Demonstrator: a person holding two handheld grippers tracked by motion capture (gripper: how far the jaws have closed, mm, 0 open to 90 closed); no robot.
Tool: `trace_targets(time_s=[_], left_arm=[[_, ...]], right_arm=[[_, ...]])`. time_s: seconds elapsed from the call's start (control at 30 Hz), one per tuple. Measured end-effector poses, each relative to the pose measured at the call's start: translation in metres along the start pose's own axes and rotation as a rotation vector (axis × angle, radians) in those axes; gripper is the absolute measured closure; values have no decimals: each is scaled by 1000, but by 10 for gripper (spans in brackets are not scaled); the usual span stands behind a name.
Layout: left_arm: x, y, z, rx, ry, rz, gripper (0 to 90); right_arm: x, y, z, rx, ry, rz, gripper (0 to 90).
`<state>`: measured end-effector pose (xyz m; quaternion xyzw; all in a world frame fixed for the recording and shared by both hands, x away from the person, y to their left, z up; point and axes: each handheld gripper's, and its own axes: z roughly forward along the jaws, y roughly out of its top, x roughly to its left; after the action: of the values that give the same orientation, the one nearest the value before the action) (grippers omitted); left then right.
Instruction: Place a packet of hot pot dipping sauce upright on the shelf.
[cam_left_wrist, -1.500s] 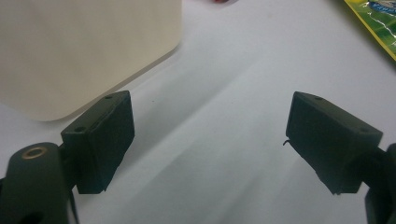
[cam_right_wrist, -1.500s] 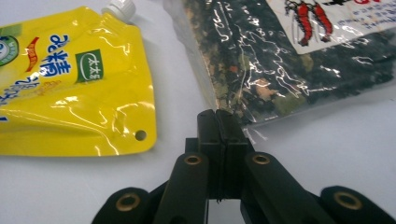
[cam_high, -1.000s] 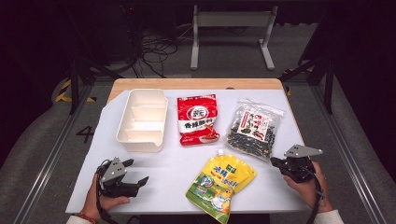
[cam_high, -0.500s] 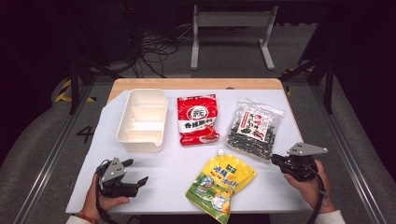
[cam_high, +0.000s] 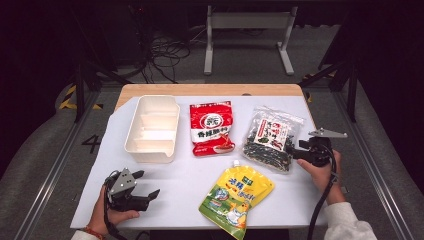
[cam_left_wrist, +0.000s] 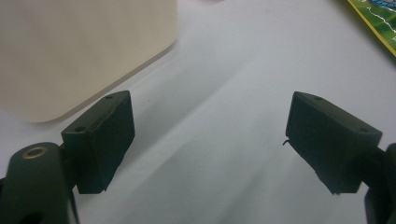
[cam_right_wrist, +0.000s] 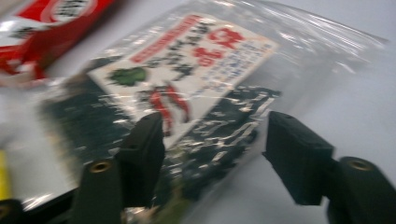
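High view: three pouches (cam_high: 270, 139), one tray (cam_high: 151, 128), two tongs (cam_high: 299, 153).

Clear plastic bag of dark seaweed (cam_high: 270, 140), lying flat on the white table surface, right of the middle. White printed label with red characters and a green patch on its upper face; dark green-black flakes fill the lower part, seen through the film. Top edge crinkled and glossy, catching light. Bag sits slightly askew, its long axis running from the far right toward the near left. It lies just right of the red packet, apart from it, and just beyond the yellow-green pouch's spout. In the right gripper view the bag (cam_right_wrist: 187, 102) is close up and blurred, its near edge reaching in between the two black jaws.
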<state>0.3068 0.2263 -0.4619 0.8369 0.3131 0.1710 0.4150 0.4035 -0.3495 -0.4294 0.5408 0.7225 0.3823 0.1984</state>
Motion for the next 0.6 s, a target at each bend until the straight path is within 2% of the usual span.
trace_targets(time_s=[0.13,0.17,0.2,0.23,0.3,0.37,0.47,0.5,0.53,0.6], left_arm=[[0,0,0,6,-7,2,162],[0,0,0,6,-7,2,162],[0,0,0,6,-7,4,162],[-1,0,0,7,-6,5,162],[0,0,1,7,-2,14,162],[-1,1,2,8,-12,14,162],[-1,2,3,11,-13,19,161],[-1,2,4,10,-11,22,161],[-2,3,5,12,-17,17,161],[-3,3,5,16,-16,23,161]], right_arm=[[-7,-3,17,29,49,51,228],[-7,-3,17,29,49,51,228],[-8,-4,20,24,72,82,198],[-7,-4,22,27,78,84,177],[-7,-4,24,28,87,83,170],[-6,-8,27,30,108,106,169],[-4,-6,27,46,136,110,273],[-4,-5,27,55,174,116,377],[-4,-5,27,55,174,116,377],[-3,-6,29,59,222,134,450]])
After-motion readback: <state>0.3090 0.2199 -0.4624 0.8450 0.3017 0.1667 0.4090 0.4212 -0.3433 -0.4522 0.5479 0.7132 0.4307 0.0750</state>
